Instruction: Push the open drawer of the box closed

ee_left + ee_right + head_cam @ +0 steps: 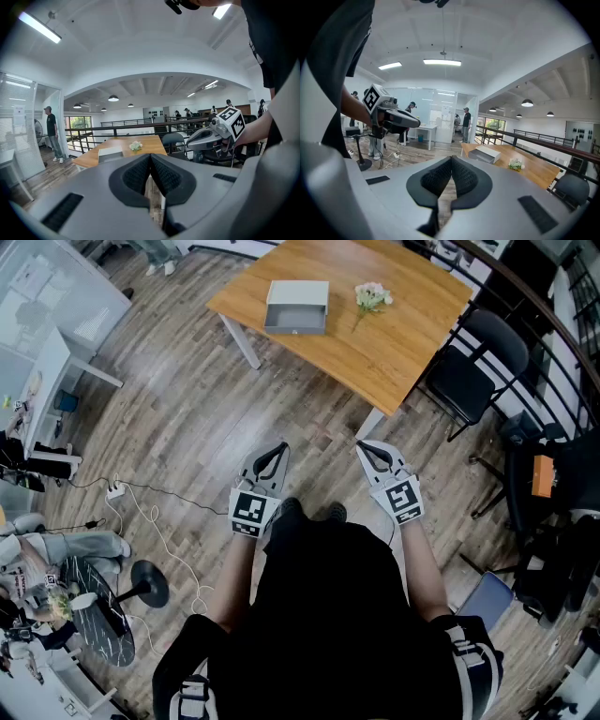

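Head view: a wooden table (375, 348) carries the grey box (297, 298), its drawer (296, 321) pulled out, with a flower bunch (372, 297) beside it and a black chair (478, 362) at the right. The box lies ahead, well apart from both grippers. The left gripper (280, 447) and right gripper (362, 445) are closed on nothing. The left gripper view adds ceiling lamps (113, 98).

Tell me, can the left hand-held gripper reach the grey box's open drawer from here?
Probably not yet. The left hand-held gripper is held close to the person's body, with a stretch of wooden floor between it and the table bearing the drawer. Nothing blocks the way; stepping closer should do.
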`<state>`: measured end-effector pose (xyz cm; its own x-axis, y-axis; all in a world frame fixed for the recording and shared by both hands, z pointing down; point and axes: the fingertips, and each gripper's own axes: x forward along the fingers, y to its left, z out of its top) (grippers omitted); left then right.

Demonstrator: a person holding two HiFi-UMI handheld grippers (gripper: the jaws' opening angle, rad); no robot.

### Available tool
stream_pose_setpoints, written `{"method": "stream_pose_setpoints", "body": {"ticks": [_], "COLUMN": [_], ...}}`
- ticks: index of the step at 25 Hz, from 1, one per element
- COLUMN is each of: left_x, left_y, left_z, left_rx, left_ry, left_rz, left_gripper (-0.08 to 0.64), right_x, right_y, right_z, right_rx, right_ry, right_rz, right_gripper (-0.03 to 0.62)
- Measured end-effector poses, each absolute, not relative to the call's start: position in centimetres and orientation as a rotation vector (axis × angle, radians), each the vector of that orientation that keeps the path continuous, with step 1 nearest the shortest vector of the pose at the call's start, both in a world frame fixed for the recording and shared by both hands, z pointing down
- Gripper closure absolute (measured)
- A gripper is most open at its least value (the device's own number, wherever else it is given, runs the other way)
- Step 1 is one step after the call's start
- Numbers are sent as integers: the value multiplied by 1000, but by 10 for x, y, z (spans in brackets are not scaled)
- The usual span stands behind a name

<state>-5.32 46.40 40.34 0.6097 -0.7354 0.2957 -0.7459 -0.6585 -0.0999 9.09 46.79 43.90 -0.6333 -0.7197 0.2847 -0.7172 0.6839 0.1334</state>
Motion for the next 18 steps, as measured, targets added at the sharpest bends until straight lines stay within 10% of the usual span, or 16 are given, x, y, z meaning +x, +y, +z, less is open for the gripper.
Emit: {"method": "stream_pose_setpoints", "body": {"ticks": [18], "left_x": [-51], "left_y": [469], "left_z": [415], "left_rx": [2759], "left_ry": [-1269], "left_rz": [503], "left_gripper": [537], "right_x": [96], "right_y": [469], "right_z": [442], "right_rx": [1117], "right_ry": [-2622], "right_rz": [37], "right_gripper": [578]}}
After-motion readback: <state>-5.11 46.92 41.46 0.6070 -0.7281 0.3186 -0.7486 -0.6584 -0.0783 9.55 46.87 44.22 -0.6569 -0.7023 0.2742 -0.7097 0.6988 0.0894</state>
